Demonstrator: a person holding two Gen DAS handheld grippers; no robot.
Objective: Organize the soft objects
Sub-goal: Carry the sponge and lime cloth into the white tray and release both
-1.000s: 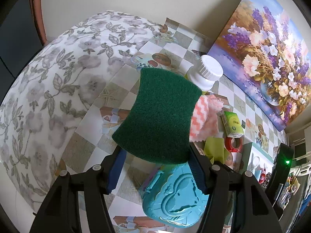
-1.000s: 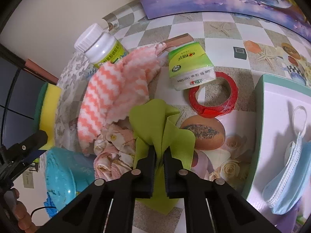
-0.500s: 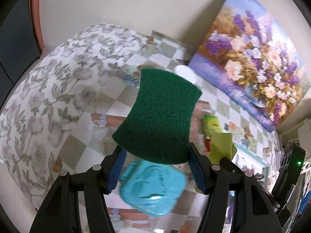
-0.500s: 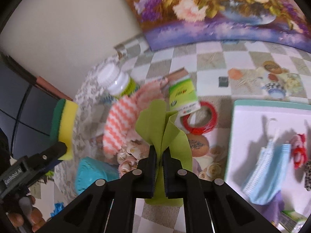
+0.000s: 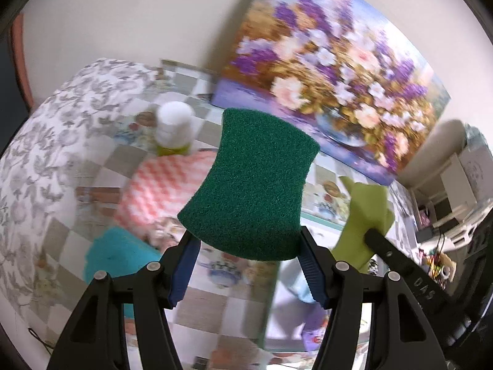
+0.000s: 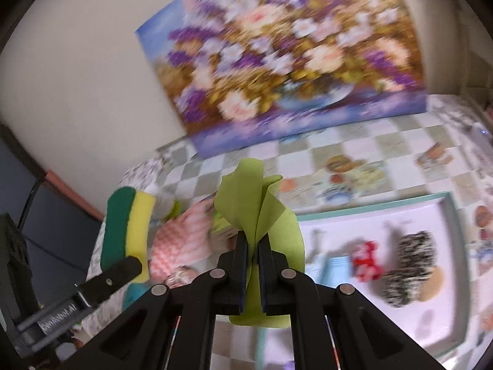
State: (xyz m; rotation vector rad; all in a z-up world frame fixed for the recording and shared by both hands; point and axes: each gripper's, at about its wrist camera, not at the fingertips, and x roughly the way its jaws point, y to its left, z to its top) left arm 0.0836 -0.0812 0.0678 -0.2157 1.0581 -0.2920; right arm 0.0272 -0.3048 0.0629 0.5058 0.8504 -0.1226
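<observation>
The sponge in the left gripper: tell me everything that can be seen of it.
The sponge has two layers: a dark green, coarse scouring pad bonded to yellow foam, the yellow showing in the right wrist view. It is waisted in outline. The left gripper clamps its lower edges between blue pads, holding it off the table; nothing else touches it.

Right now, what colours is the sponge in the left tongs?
The sponge is dark green on one face and yellow on the other, clearest in the right wrist view.

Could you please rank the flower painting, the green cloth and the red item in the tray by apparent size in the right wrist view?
1. flower painting
2. green cloth, enlarged by nearness
3. red item, blurred
</observation>
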